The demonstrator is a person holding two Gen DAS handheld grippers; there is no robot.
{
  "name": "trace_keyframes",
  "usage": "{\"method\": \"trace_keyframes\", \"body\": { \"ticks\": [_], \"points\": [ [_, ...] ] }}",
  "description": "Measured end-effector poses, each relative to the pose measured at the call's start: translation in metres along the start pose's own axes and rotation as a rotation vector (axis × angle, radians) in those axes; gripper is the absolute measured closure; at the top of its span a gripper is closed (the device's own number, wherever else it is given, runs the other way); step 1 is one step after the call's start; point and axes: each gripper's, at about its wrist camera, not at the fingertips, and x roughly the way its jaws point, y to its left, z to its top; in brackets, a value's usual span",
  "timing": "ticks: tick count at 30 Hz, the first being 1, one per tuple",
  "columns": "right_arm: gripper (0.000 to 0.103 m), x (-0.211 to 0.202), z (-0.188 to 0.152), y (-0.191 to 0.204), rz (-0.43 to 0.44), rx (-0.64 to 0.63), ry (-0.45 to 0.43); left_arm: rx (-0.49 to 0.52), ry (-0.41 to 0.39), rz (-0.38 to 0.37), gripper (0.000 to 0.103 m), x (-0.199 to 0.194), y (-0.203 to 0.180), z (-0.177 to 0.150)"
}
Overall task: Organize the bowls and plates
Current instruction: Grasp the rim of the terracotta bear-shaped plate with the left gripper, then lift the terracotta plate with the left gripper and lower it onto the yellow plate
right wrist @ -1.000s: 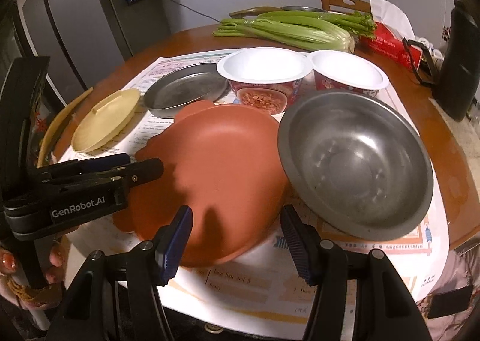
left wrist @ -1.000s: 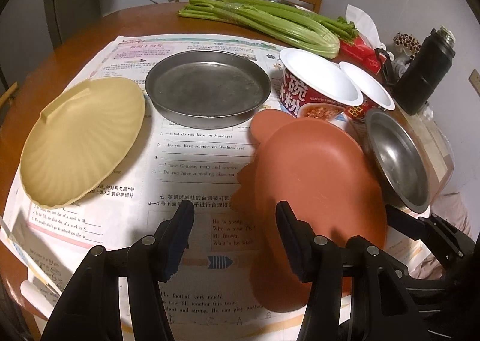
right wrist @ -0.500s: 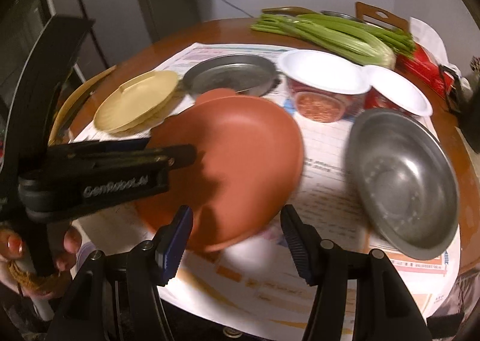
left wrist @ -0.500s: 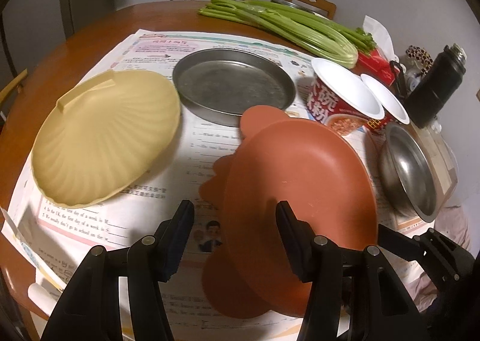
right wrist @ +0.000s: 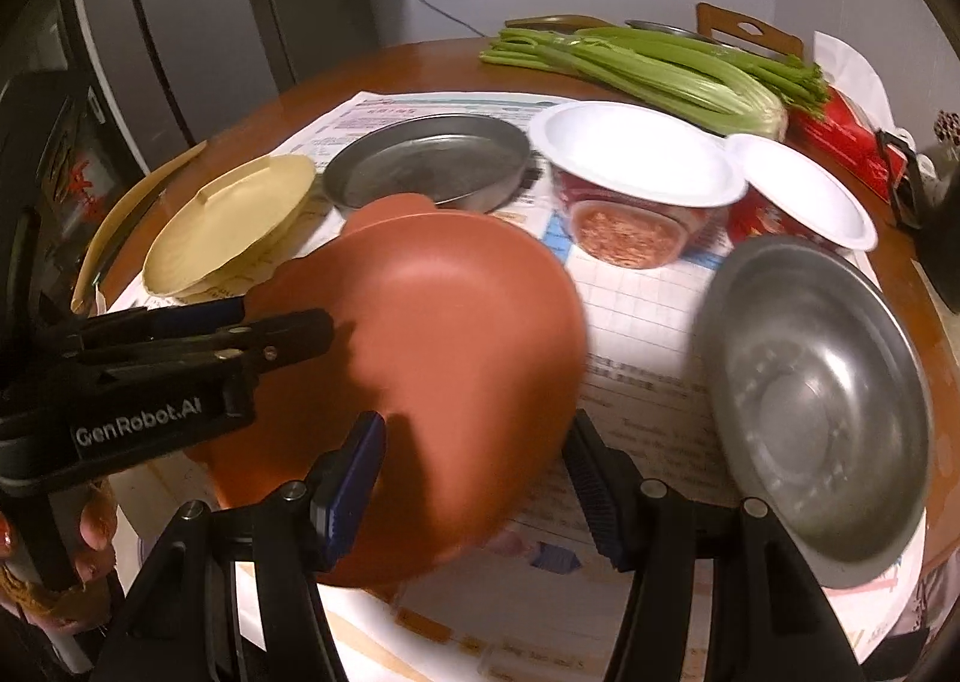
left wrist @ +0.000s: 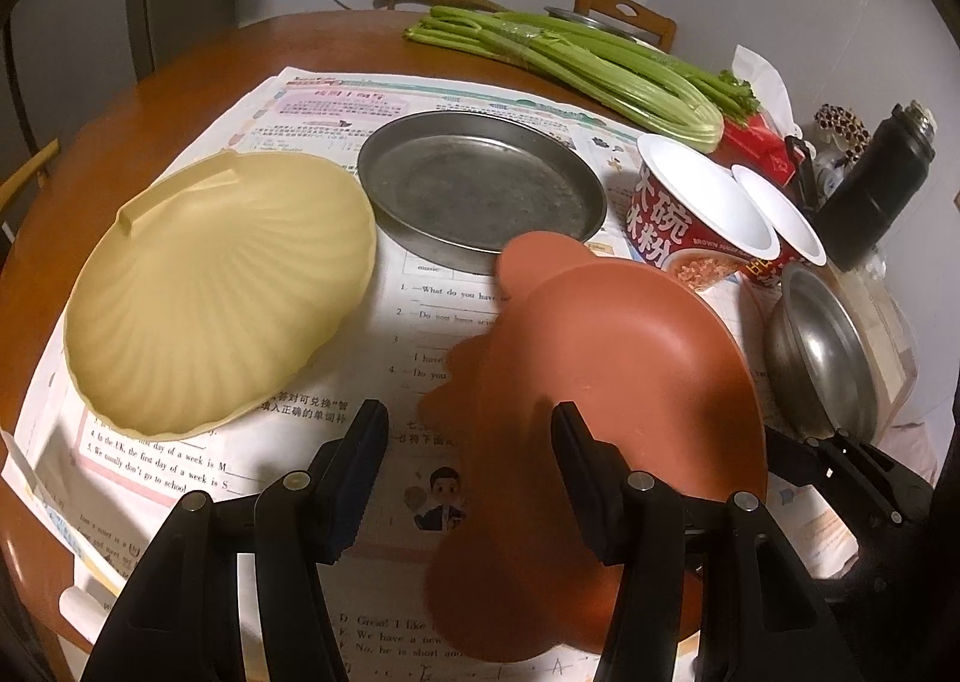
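Note:
A terracotta plate [left wrist: 606,400] [right wrist: 432,358] is tilted and lifted off the paper. In the right wrist view its left edge sits in the left gripper's closed fingers [right wrist: 264,334]. In the left wrist view the left gripper [left wrist: 468,466] looks open, with the plate across its right finger. The right gripper [right wrist: 474,472] is open behind the plate's near edge. A cream shell-shaped plate [left wrist: 222,286] [right wrist: 234,220], a flat metal pan [left wrist: 480,190] [right wrist: 432,160], a steel bowl [left wrist: 828,346] [right wrist: 822,382] and two noodle cups [left wrist: 696,214] [right wrist: 636,172] lie on the paper.
Celery [left wrist: 588,64] [right wrist: 660,70] lies along the far side of the round wooden table [left wrist: 180,82]. A black bottle [left wrist: 876,190] and red packets [right wrist: 840,130] stand at the right. Printed sheets [left wrist: 336,358] cover the table's middle. A fridge [right wrist: 180,34] stands at the left.
The terracotta plate has risen off the paper, tilted up and moved left toward the cream plate. Both grippers moved left with it.

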Motion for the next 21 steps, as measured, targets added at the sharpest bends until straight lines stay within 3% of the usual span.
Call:
{"method": "trace_keyframes", "body": {
  "ticks": [11, 21],
  "points": [
    [0.041, 0.003, -0.002, 0.022, -0.017, -0.087, -0.014, 0.028, -0.003, -0.016, 0.048, -0.001, -0.007, -0.004],
    [0.041, -0.007, -0.002, 0.023, -0.017, -0.085, -0.03, 0.025, 0.003, -0.03, 0.048, -0.012, -0.005, -0.009]
  ]
}}
